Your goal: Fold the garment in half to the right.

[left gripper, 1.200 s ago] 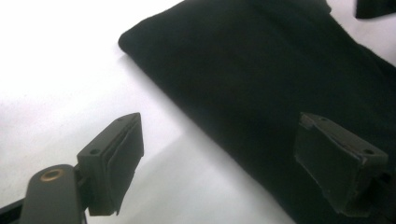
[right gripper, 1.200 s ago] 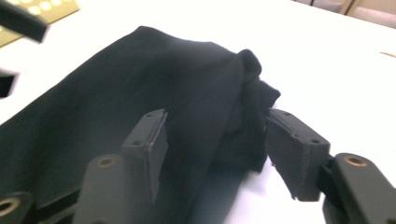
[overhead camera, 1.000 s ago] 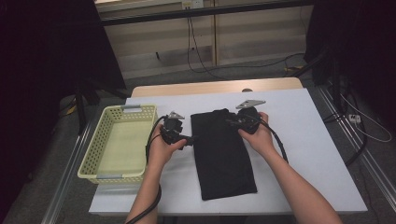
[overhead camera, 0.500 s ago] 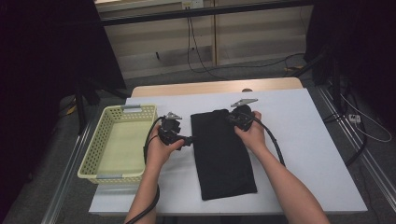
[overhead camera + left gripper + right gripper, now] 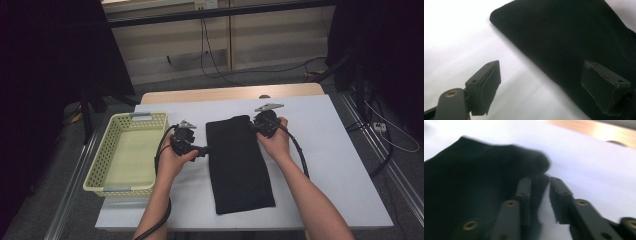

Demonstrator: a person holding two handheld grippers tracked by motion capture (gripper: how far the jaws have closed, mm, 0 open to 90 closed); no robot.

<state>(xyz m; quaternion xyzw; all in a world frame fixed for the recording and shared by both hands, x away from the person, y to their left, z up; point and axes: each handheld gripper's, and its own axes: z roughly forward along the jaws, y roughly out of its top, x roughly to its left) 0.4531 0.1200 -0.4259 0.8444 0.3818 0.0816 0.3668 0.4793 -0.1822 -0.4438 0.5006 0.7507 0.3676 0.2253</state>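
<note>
A black cloth (image 5: 237,165) lies flat and lengthwise on the white table (image 5: 330,165). My left gripper (image 5: 204,150) is at the cloth's left edge, near the far end. It is open wide: one jaw is over the bare table and the other over the cloth (image 5: 574,32). My right gripper (image 5: 252,127) is at the cloth's far right corner. Its jaws (image 5: 539,181) have just been opening and stand a narrow gap apart, with the rumpled edge of the cloth (image 5: 474,182) between them and not pinched.
A pale yellow mesh basket (image 5: 97,167) sits at the table's left edge, beside my left hand. A strip of bare wood (image 5: 225,94) runs along the far side of the table. Cables trail from both grippers toward the person.
The right hand has shifted slightly left toward the cloth's far right corner and back a touch. The left hand and the cloth's body have stayed put.
</note>
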